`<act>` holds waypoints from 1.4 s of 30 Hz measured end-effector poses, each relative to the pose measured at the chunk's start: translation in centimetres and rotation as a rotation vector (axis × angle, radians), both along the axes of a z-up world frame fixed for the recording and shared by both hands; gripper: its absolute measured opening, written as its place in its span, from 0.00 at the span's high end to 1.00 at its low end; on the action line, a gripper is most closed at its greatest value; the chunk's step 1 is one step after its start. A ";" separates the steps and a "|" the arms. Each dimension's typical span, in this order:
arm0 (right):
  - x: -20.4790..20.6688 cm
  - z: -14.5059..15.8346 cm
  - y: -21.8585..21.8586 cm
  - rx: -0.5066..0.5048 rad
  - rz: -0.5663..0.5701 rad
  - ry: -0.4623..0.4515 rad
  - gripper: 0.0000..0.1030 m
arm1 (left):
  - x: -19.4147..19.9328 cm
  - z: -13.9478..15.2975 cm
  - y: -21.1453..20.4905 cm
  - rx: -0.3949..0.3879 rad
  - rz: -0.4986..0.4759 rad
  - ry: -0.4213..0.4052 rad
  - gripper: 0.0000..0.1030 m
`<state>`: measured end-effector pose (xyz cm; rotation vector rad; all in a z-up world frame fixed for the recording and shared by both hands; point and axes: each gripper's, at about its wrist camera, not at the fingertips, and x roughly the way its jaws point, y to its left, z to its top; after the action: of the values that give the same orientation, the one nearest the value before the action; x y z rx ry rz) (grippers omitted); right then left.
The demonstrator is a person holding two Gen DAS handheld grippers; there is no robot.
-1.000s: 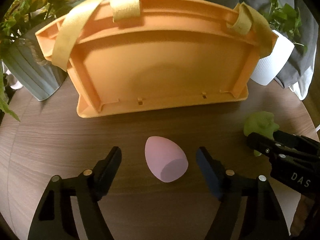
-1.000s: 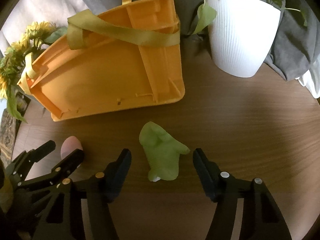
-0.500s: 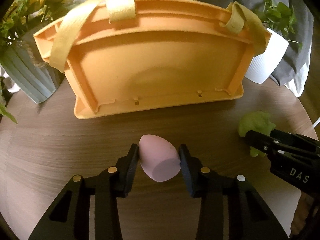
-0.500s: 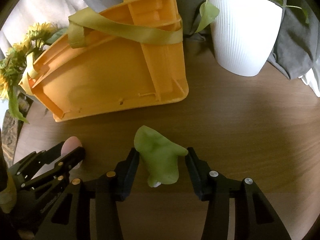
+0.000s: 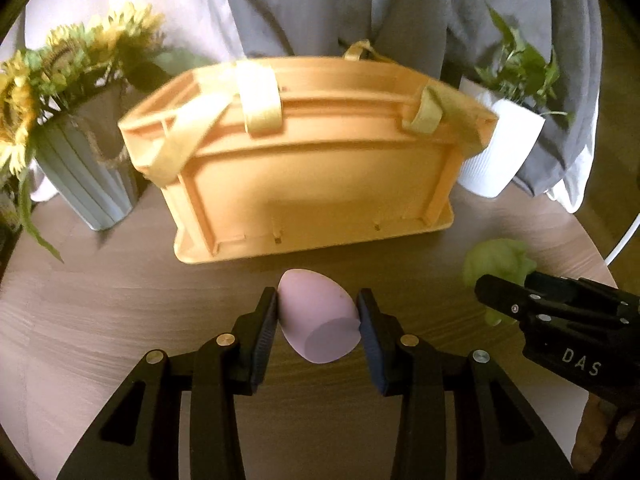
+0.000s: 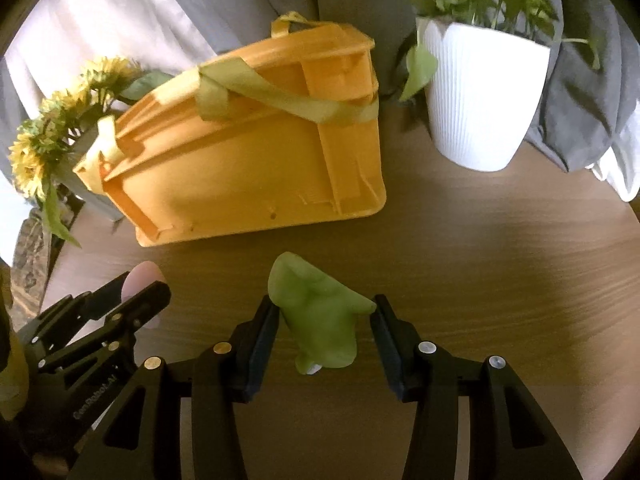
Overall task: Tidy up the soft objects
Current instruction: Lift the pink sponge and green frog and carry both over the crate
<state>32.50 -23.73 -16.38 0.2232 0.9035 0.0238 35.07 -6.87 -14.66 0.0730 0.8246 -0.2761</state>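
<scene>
My left gripper is shut on a pink egg-shaped sponge and holds it above the wooden table, in front of the orange basket with yellow straps. My right gripper is shut on a soft green toy, also lifted off the table. The green toy and the right gripper's fingers show at the right of the left wrist view. The pink sponge and left gripper's fingers show at the lower left of the right wrist view.
A grey vase with sunflowers stands left of the basket. A white ribbed pot with a green plant stands to its right. Grey and white cloth hangs behind. The round table's edge curves close on the right.
Both grippers closed from open onto their objects, the left on the pink sponge, the right on the green toy, and have risen; the basket now looks lower and farther.
</scene>
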 end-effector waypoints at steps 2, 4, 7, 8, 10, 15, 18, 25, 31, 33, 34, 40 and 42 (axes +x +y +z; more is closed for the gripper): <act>-0.3 0.6 0.0 0.000 0.000 -0.014 0.53 | -0.4 0.6 -0.3 -0.004 0.002 -0.016 0.62; -0.7 1.4 0.2 -0.003 -0.003 -0.038 0.53 | -0.8 1.4 -0.1 -0.010 0.002 -0.038 0.62; -1.2 2.7 0.6 -0.012 -0.004 -0.077 0.53 | -1.5 2.6 0.2 -0.016 0.004 -0.069 0.62; -1.5 3.1 0.7 -0.016 -0.003 -0.090 0.53 | -1.7 3.1 0.3 -0.020 0.004 -0.083 0.62; -1.8 4.0 0.9 -0.025 0.001 -0.116 0.53 | -2.0 3.9 0.6 -0.025 0.003 -0.101 0.62; -2.7 6.2 1.5 -0.033 0.008 -0.182 0.53 | -3.0 6.0 1.1 -0.042 -0.003 -0.153 0.62; -2.8 7.3 1.9 -0.027 0.014 -0.211 0.53 | -3.6 7.1 1.3 -0.048 -0.004 -0.183 0.62; -3.7 9.9 2.6 -0.031 0.029 -0.288 0.53 | -4.6 10.0 2.1 -0.060 0.002 -0.265 0.62; -3.8 11.9 3.2 -0.033 0.038 -0.353 0.53 | -5.0 12.0 2.5 -0.058 0.009 -0.332 0.62; -3.8 12.5 3.3 -0.035 0.039 -0.373 0.53 | -4.9 12.4 2.5 -0.058 0.011 -0.351 0.62; -3.8 12.8 3.3 -0.038 0.040 -0.381 0.53 | -4.8 12.6 2.6 -0.056 0.011 -0.360 0.62; -3.1 14.3 3.5 -0.048 0.039 -0.438 0.53 | -3.8 13.9 2.8 -0.057 0.021 -0.403 0.62; -2.8 14.8 3.5 -0.049 0.036 -0.451 0.53 | -3.5 14.3 2.8 -0.059 0.025 -0.415 0.62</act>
<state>29.69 -20.28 -1.61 0.1476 0.4579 0.0819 31.58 -4.10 -0.40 0.0615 0.4050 -0.2504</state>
